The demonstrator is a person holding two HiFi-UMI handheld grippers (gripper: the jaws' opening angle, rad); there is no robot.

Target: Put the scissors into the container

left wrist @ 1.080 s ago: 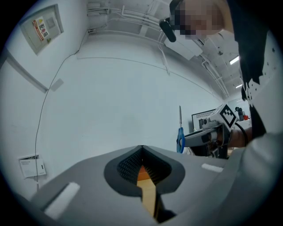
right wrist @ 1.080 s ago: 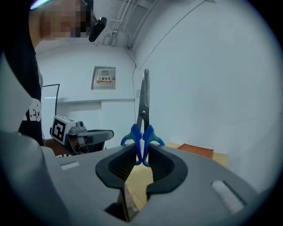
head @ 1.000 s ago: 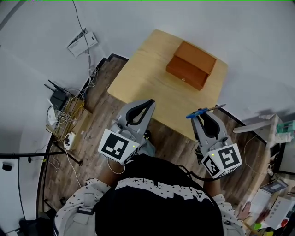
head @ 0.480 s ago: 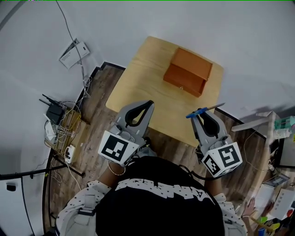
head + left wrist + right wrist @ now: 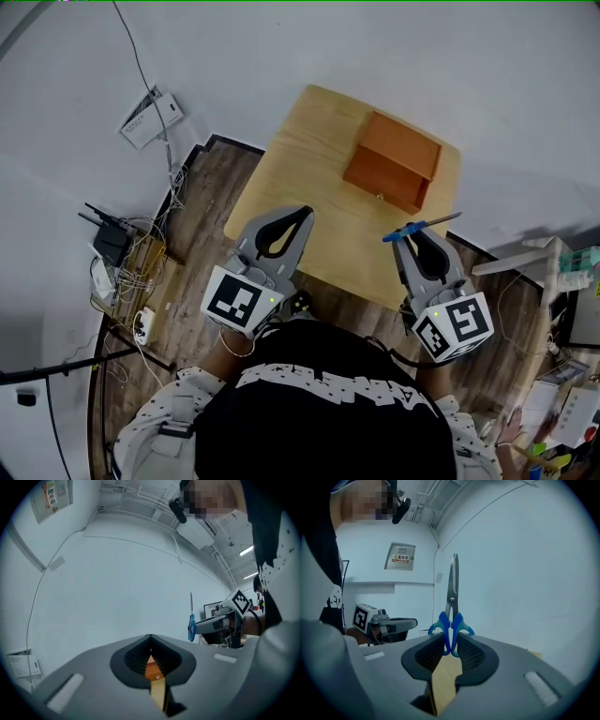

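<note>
Right gripper (image 5: 413, 238) pinches scissors (image 5: 453, 613) by the handles; left gripper (image 5: 304, 212) fingers pressed together, empty. Container (image 5: 392, 159) looks shut, so open it first.

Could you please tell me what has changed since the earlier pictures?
The person has carried both grippers toward the table: in the head view it and the wooden box lie nearer the left gripper and right gripper. Nothing was taken or let go. The right gripper stays shut on the blue handles of the scissors, the left gripper shut and empty; the box keeps its place on the table.
</note>
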